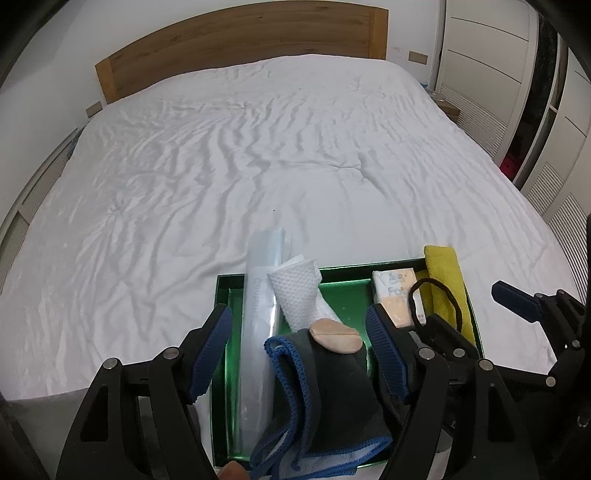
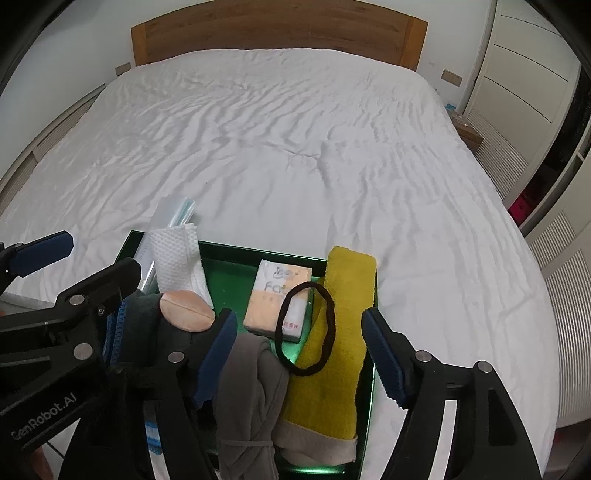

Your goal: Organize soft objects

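A green tray point(image 1: 340, 286) point(image 2: 236, 266) lies at the near edge of the bed. It holds a dark cloth with blue trim point(image 1: 325, 398) point(image 2: 147, 317), a peach powder puff point(image 1: 336, 334) point(image 2: 186, 310), a white textured wipe point(image 1: 295, 291) point(image 2: 175, 258), a clear plastic pack point(image 1: 258, 317), a tissue pack point(image 1: 395, 295) point(image 2: 277, 299), a black hair band point(image 1: 439, 302) point(image 2: 306, 328), a yellow cloth point(image 1: 445, 284) point(image 2: 340, 332) and a grey cloth point(image 2: 251, 391). My left gripper point(image 1: 299, 350) is open over the dark cloth. My right gripper point(image 2: 299, 354) is open over the hair band and grey cloth.
The white wrinkled bed sheet point(image 1: 240, 155) point(image 2: 295, 140) spreads beyond the tray to a wooden headboard point(image 1: 240, 48) point(image 2: 280, 33). White wardrobe doors point(image 1: 491, 74) point(image 2: 528, 81) stand to the right.
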{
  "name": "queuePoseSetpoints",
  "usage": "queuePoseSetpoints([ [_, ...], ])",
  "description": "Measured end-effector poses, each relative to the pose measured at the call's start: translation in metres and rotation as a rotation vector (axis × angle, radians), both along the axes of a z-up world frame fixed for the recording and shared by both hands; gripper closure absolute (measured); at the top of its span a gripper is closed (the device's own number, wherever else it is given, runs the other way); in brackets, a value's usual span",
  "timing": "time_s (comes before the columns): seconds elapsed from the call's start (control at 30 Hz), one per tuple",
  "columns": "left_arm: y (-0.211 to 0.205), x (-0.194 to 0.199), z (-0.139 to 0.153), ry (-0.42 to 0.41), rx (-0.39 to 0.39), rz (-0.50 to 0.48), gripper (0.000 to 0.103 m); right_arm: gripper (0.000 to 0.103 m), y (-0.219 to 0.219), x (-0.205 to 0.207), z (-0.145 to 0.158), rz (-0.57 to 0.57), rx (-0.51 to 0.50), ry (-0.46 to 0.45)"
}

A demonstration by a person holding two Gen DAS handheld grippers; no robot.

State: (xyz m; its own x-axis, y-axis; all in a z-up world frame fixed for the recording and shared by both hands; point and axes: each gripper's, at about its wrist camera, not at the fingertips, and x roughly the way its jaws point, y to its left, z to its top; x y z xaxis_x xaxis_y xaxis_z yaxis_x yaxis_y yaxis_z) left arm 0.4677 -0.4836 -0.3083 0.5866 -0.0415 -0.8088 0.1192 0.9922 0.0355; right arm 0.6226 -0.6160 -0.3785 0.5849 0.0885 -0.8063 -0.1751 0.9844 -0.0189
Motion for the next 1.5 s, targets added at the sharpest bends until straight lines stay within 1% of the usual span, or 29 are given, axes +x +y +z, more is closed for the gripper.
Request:
queuePoseSetpoints([
  [0.1,0.001,-0.005,0.004,-0.006,0.007,0.0,0.034,0.026,0.001,-0.009,0.004,-0.007,-0.003,-0.003],
  [0.23,0.002,-0.013,0.011,-0.006,0.001,-0.009,0.034,0.024,0.0,-0.028,0.012,-0.014,-0.007,-0.013],
  [0.53,0.003,-0.052,0.043,-0.042,-0.006,-0.027,0.033,0.023,-0.004,-0.077,0.037,-0.017,0.002,-0.033],
  [0.77,0.011,-0.091,0.073,-0.077,-0.015,-0.033,0.033,0.023,-0.008,-0.114,0.054,-0.035,0.036,-0.04],
  [0.93,0.025,-0.121,0.098,-0.098,-0.03,-0.032,0.033,0.023,-0.005,-0.139,0.076,-0.041,0.052,-0.065],
  [1.0,0.032,-0.133,0.109,-0.109,-0.021,-0.028,0.033,0.023,-0.002,-0.148,0.085,-0.049,0.058,-0.074],
  [1.1,0.045,-0.15,0.127,-0.121,-0.031,-0.039,0.033,0.023,0.006,-0.169,0.104,-0.07,0.064,-0.095],
  [1.2,0.06,-0.169,0.146,-0.153,-0.024,-0.063,0.033,0.023,0.016,-0.201,0.128,-0.102,0.059,-0.125],
  [1.23,0.066,-0.176,0.15,-0.162,-0.026,-0.072,0.033,0.023,0.02,-0.217,0.14,-0.117,0.056,-0.137],
  [1.27,0.074,-0.184,0.156,-0.168,-0.038,-0.078,0.033,0.023,0.025,-0.227,0.145,-0.126,0.055,-0.143],
  [1.37,0.1,-0.206,0.167,-0.16,-0.081,-0.101,0.033,0.023,0.044,-0.278,0.173,-0.165,0.053,-0.161],
  [1.47,0.129,-0.232,0.18,-0.17,-0.095,-0.123,0.033,0.022,0.069,-0.326,0.195,-0.196,0.035,-0.17],
  [1.5,0.138,-0.241,0.184,-0.174,-0.099,-0.133,0.033,0.022,0.08,-0.348,0.205,-0.21,0.034,-0.176],
])
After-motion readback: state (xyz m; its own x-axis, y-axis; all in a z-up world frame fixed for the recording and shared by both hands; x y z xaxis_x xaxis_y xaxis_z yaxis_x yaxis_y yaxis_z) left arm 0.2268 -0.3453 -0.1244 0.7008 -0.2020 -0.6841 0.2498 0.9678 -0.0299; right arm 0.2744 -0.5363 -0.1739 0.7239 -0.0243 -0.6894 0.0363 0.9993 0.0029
